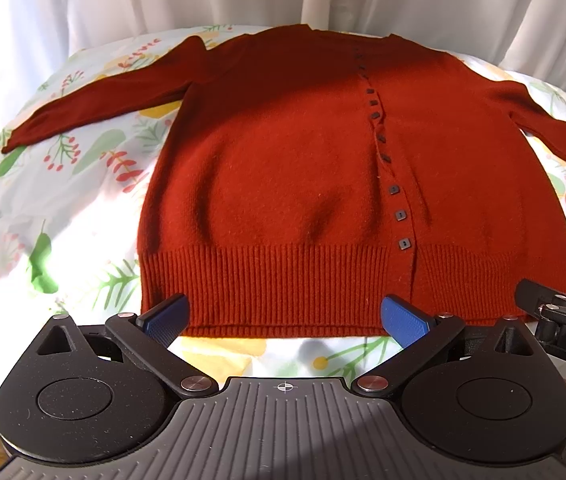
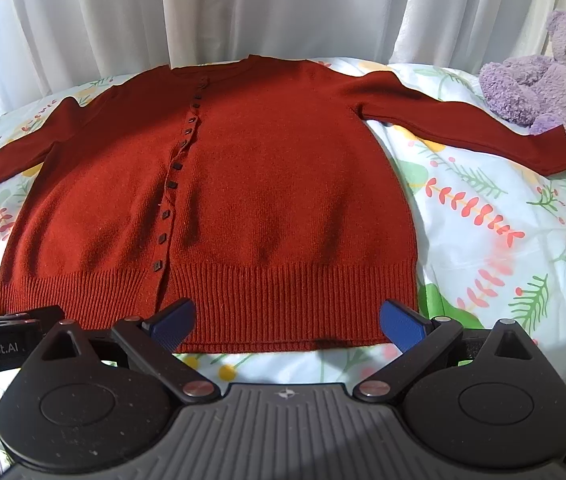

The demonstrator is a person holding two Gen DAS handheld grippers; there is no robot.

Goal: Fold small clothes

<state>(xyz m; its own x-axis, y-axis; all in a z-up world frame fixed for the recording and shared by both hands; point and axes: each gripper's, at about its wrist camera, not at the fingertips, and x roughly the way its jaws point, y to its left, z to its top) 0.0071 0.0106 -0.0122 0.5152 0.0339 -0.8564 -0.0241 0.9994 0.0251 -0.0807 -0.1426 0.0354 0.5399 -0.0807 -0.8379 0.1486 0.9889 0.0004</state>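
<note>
A rust-red knitted cardigan with a row of small dark buttons lies flat and buttoned on a floral bedsheet, both sleeves spread out to the sides. It also shows in the right wrist view. My left gripper is open and empty, its blue fingers just above the near ribbed hem, left half. My right gripper is open and empty over the hem's right half. Its black body shows at the right edge of the left wrist view.
A purple teddy bear sits at the far right, next to the right sleeve's cuff. White curtains hang behind the bed. The floral sheet surrounds the cardigan.
</note>
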